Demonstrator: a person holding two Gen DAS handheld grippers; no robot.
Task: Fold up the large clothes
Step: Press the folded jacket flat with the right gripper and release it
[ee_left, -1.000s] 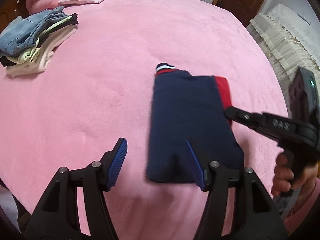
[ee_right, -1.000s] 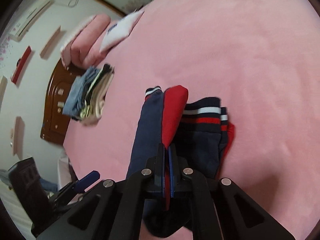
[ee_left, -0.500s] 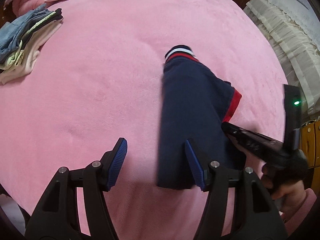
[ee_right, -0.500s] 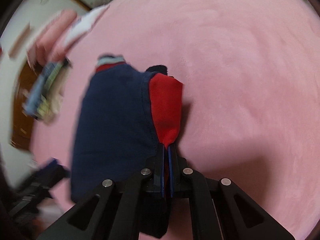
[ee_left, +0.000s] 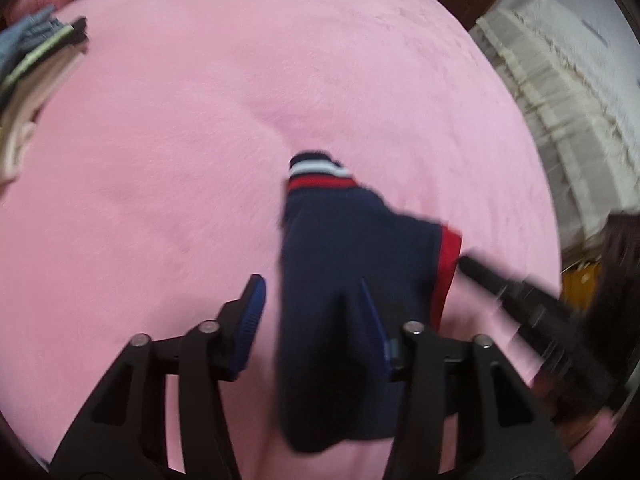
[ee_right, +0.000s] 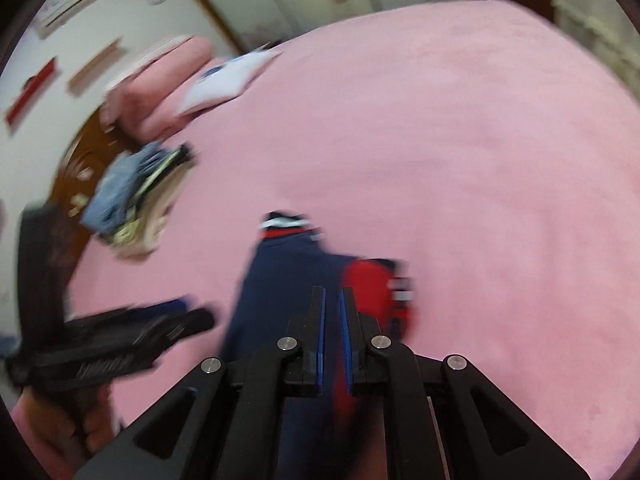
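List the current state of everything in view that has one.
navy garment: folded, lying on the pink bed
left hand-held gripper: open, jaws just been closing, garment's edge between them, not pinched
right hand-held gripper: almost shut, tip at the garment's red edge; grip unclear
clothes stack: folded, piled near the bed's edge

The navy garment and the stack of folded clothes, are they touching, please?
Apart: the left wrist view shows bare pink bedspread between the navy garment and the stack of folded clothes.
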